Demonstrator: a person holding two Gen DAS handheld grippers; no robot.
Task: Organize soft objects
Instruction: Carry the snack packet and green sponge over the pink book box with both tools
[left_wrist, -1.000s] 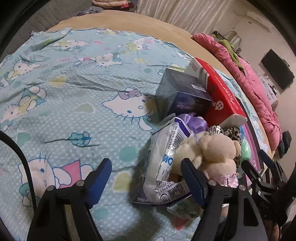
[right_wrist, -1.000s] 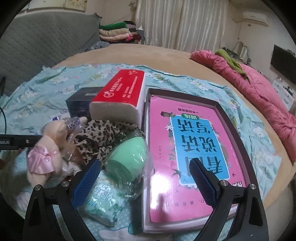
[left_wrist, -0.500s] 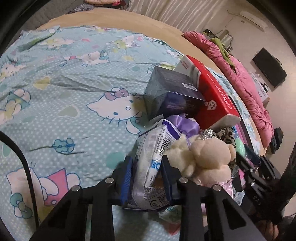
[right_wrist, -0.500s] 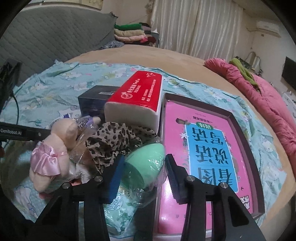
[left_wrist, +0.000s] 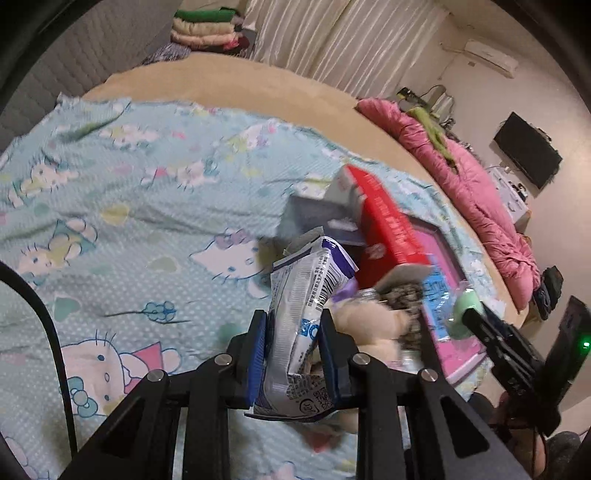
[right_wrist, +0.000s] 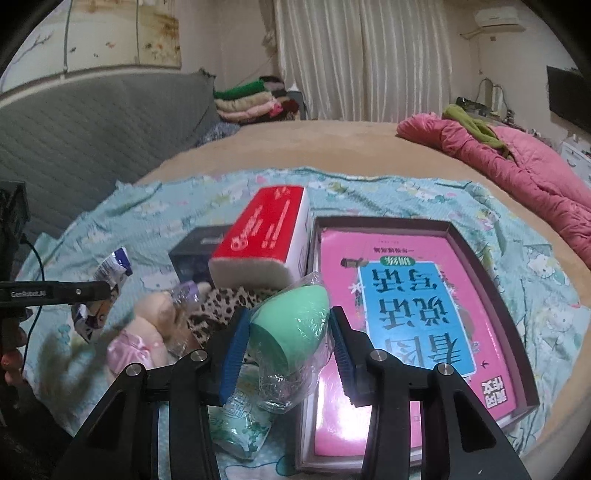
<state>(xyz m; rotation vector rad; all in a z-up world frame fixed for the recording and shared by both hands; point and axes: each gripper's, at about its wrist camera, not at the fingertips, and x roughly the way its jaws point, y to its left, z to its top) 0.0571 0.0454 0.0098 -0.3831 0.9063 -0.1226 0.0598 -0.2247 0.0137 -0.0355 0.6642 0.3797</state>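
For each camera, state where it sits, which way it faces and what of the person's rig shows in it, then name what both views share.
Left wrist: rides the left gripper, looking across the blue cartoon sheet; its fingers clamp a white wipes packet; the right gripper appears at right.
Right wrist: rides the right gripper, facing the curtains; its fingers clamp a bagged green sponge; the left gripper enters from the left.
Shared: red tissue pack, plush bear, pink book.

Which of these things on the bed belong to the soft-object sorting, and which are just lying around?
Job: wipes pack in left gripper; green sponge in right gripper; plush toy; leopard cloth.

Lying about: pink book; red tissue pack; dark box.
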